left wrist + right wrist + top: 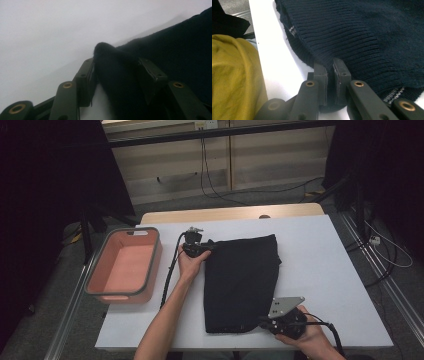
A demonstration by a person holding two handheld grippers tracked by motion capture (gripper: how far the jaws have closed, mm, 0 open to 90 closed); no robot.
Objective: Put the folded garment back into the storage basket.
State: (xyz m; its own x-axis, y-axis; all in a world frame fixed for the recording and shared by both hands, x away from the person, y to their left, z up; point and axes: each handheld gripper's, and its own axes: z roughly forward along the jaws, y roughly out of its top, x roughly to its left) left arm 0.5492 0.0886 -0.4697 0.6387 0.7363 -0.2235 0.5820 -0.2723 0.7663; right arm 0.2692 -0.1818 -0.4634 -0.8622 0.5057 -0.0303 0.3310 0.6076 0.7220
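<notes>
High view: dark knitted garment (241,282) folded at the table's (330,270) middle.
The right gripper (265,321) pinches its near-right hem; the left gripper (209,247) straddles a raised fold at the far-left corner; pink bin (123,266) left.

I see a white table (320,265) with a strip of bare wood along its far edge. A dark knitted sweater (240,285) lies folded flat near the middle of it. A pink basket (124,266) with a grey rim sits at its left end.
</notes>
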